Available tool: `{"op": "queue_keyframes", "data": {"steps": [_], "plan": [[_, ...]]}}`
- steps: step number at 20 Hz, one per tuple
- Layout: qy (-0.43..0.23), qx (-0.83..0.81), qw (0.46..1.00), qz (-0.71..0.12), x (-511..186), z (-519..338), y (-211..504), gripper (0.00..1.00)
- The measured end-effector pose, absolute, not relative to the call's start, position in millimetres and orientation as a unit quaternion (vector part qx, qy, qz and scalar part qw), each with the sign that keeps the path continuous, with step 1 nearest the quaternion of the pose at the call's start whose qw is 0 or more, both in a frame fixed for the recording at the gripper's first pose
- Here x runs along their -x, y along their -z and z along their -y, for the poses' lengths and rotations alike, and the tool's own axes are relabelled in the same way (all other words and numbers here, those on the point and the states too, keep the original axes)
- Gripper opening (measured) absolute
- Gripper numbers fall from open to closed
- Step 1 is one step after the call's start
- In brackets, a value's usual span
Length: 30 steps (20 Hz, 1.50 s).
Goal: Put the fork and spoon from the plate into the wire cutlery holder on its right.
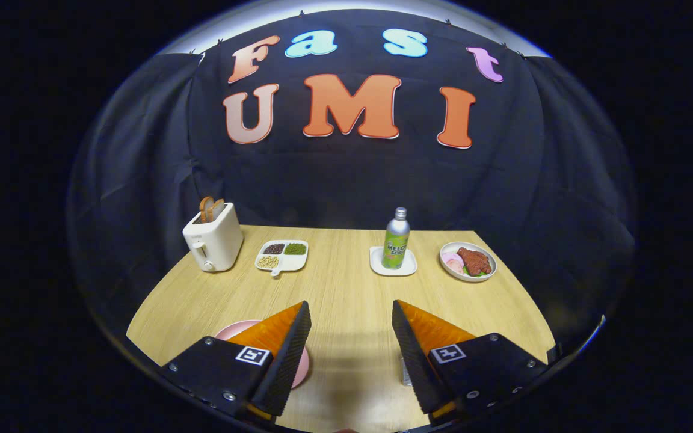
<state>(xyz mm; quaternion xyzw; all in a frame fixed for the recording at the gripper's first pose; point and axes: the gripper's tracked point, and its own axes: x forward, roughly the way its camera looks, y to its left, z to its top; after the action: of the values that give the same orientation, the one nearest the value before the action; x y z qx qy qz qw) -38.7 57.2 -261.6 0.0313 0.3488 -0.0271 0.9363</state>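
Note:
My gripper (pixel 351 319) is open, its two orange-and-black fingers spread wide above the wooden table (pixel 346 288), nothing between them. A pink plate (pixel 235 329) lies under the left finger (pixel 289 343), mostly hidden by it; only its far rim and a sliver at the right show. Any fork or spoon on it is covered. A bit of wire or metal (pixel 405 371), perhaps the cutlery holder, peeks out beside the right finger (pixel 412 349); I cannot tell for sure.
Along the table's far side stand a white toaster (pixel 213 243) with bread, a white divided dish (pixel 282 255) of beans, a green bottle (pixel 396 240) on a white coaster, and a plate (pixel 468 262) of food at the far right.

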Motion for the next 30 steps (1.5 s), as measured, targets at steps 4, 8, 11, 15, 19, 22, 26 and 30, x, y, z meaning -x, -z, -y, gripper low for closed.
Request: {"op": "queue_keyframes", "data": {"steps": [4, 8, 11, 15, 19, 22, 26, 30], "plan": [[0.007, -0.038, 0.928, -0.371, 45.4, -114.8, 277.4, 0.88], [-0.02, -0.047, 0.904, -0.424, 61.3, -166.7, 311.5, 0.89], [-0.036, -0.044, 0.887, -0.459, 74.0, -193.6, 338.0, 0.89], [-0.053, -0.033, 0.858, -0.51, 96.0, -216.3, 373.4, 0.88], [-0.064, -0.03, 0.83, -0.554, 109.0, -230.4, 402.2, 0.71], [-0.075, -0.011, 0.812, -0.579, 114.9, -236.4, 420.1, 0.6], [-0.081, -0.012, 0.786, -0.613, 124.6, -242.8, 433.1, 0.43], [-0.063, -0.025, 0.773, -0.631, 124.9, -235.3, 439.9, 0.17]]}}
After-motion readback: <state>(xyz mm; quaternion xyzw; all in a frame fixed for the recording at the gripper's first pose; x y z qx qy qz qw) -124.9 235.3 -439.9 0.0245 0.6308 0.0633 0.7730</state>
